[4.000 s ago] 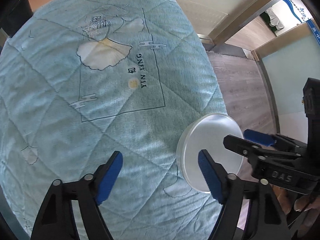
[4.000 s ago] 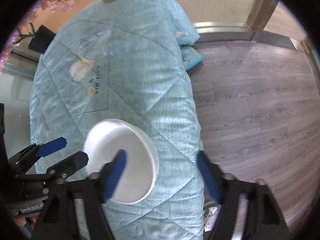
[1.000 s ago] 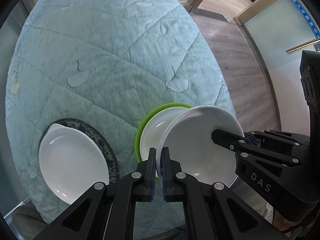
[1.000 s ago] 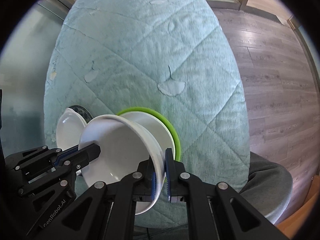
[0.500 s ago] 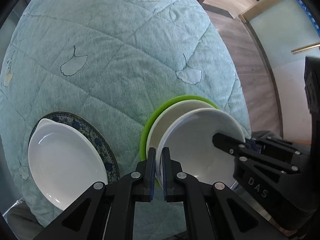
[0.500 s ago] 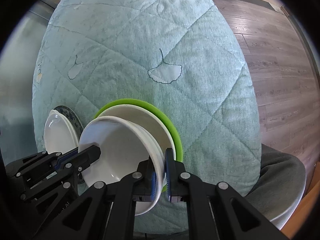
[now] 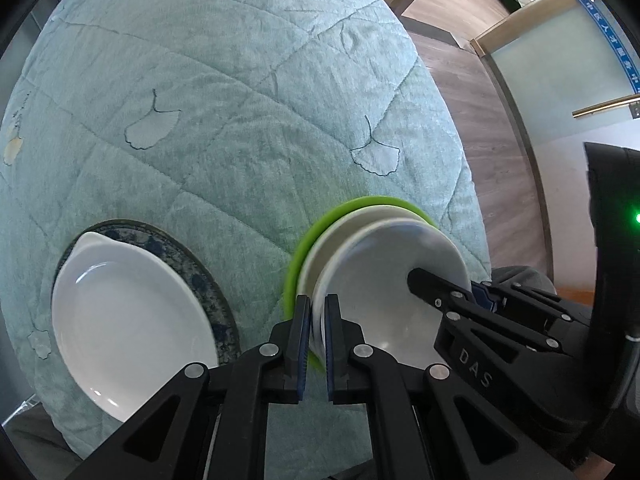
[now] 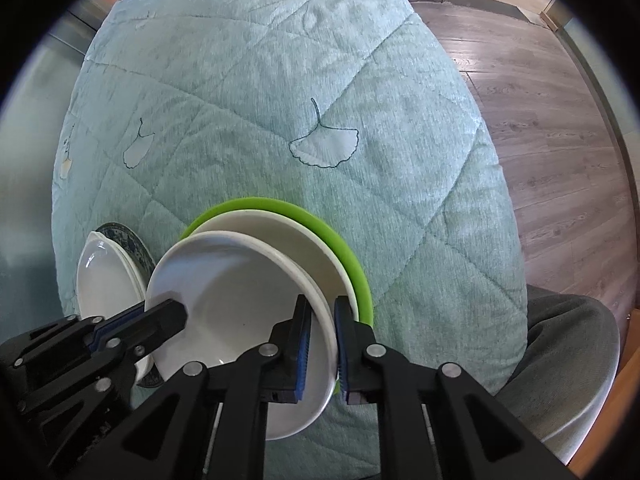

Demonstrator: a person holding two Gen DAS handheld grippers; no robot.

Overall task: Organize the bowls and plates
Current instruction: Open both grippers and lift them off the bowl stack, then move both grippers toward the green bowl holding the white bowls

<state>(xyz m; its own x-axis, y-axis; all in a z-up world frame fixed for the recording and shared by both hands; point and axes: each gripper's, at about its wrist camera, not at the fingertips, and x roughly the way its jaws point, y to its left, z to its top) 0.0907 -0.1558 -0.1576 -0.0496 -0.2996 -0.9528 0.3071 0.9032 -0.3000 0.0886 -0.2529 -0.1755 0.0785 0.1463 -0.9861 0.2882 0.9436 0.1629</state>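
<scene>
A: Left wrist view: the left gripper [image 7: 316,344] is pinched narrow on the near-left rim of the top white bowl [image 7: 384,292], pads on both sides of the wall.

B: Which way does the bowl face?

A: Mouth up, roughly level, nested in a cream bowl [image 7: 352,220] that sits on a green plate [image 7: 320,224]. It is round, so no long axis to speak of. The stack sits at the near right edge of the table, on a teal quilted cloth [image 7: 240,120] with ginkgo leaf stitching.

B: And the right gripper [image 8: 320,344]?

A: Its jaws are opening. In the right wrist view the bowl rim is between the blue pads [image 8: 303,344], with a slim gap showing at the outer pad, so it straddles the rim without pressing on it. In the left wrist view it reaches in from the right, one finger inside the bowl.

B: Anything else on the table?

A: A white oval dish [image 7: 128,320] with a small lug handle lies on a blue patterned plate [image 7: 192,272], left of the stack and apart from it. The oval's long axis runs from far-left to near-right in the left view.

B: Room to move?

A: The cloth beyond both stacks is open. The table edge falls away just right of the green plate to a wood floor [image 8: 552,128].

B: What does only one view give?

A: Only the right view shows a grey padded seat [image 8: 560,360] below the table edge; only the left shows a frosted glass panel [image 7: 560,64].
</scene>
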